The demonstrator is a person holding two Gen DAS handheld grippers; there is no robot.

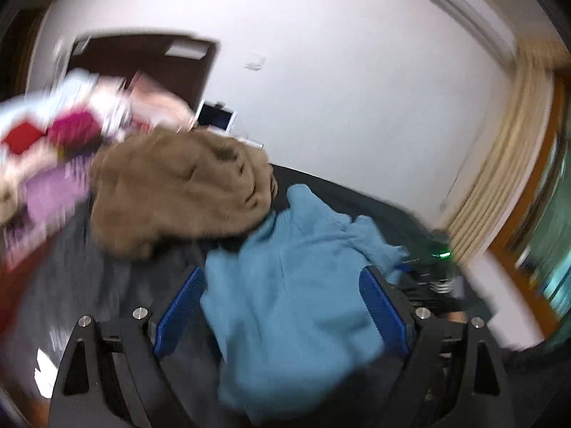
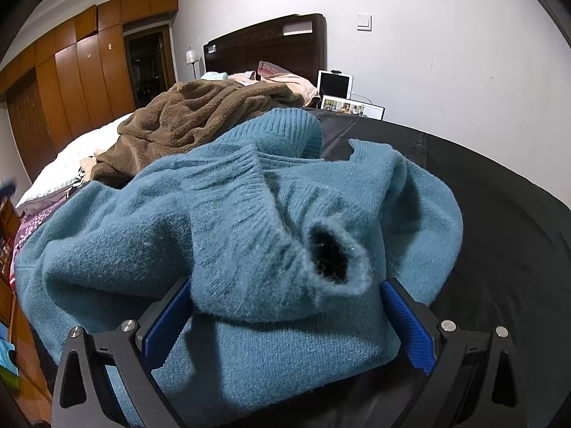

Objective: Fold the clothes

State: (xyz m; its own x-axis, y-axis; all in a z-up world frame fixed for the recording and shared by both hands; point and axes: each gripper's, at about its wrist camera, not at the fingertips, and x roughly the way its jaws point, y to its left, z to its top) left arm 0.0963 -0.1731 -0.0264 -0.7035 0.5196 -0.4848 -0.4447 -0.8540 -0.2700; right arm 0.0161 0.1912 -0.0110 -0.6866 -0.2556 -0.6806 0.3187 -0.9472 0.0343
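Observation:
A blue knit sweater lies bunched on a black sheet spread over the bed. My left gripper hangs over it with its jaws wide. The sweater runs between the blue pads, and a gap shows at the left pad. This view is blurred. In the right wrist view the sweater is heaped, with a sleeve cuff folded over towards the camera. My right gripper sits low against it. Its jaws are spread wide around the folded bulk and do not visibly pinch it.
A brown fleece blanket is piled behind the sweater, with mixed coloured bedding further left. Against the wall stand a dark headboard and a tablet. Wooden wardrobes line the left. The black sheet extends to the right.

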